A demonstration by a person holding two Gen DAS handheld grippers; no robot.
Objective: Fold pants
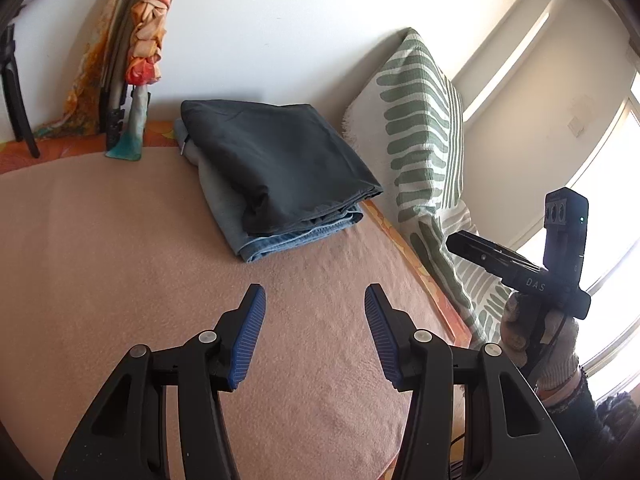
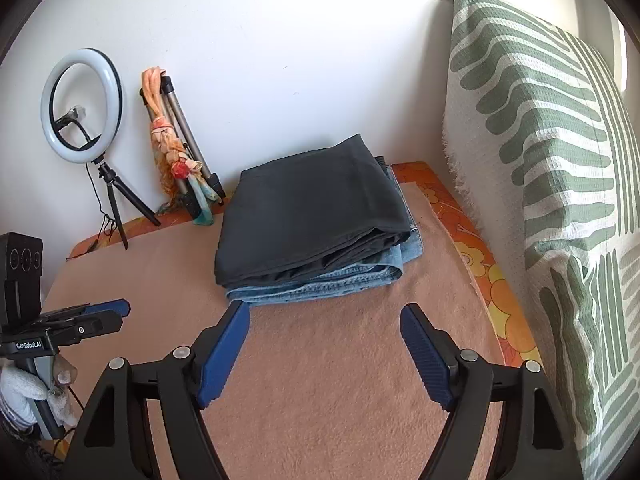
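Folded dark grey pants (image 1: 280, 160) (image 2: 308, 216) lie on top of folded blue jeans (image 1: 296, 236) (image 2: 340, 280) in a stack on the pinkish-brown blanket (image 1: 120, 240) (image 2: 340, 360). My left gripper (image 1: 315, 300) hovers over bare blanket short of the stack, jaws open, nothing between them. My right gripper (image 2: 325, 314) is just in front of the stack's near edge, jaws wide open and empty. Each gripper shows in the other's view: the right gripper body (image 1: 520, 268) at the right in a gloved hand (image 1: 556, 344), the left gripper (image 2: 116, 312) at the left edge.
A green-and-white patterned cushion (image 1: 420, 140) (image 2: 560, 160) leans along the right side. A ring light on a small tripod (image 2: 82, 104) and a folded tripod wrapped in an orange scarf (image 1: 144, 48) (image 2: 172, 148) stand against the white wall. An orange floral sheet edge (image 2: 480, 272) borders the blanket.
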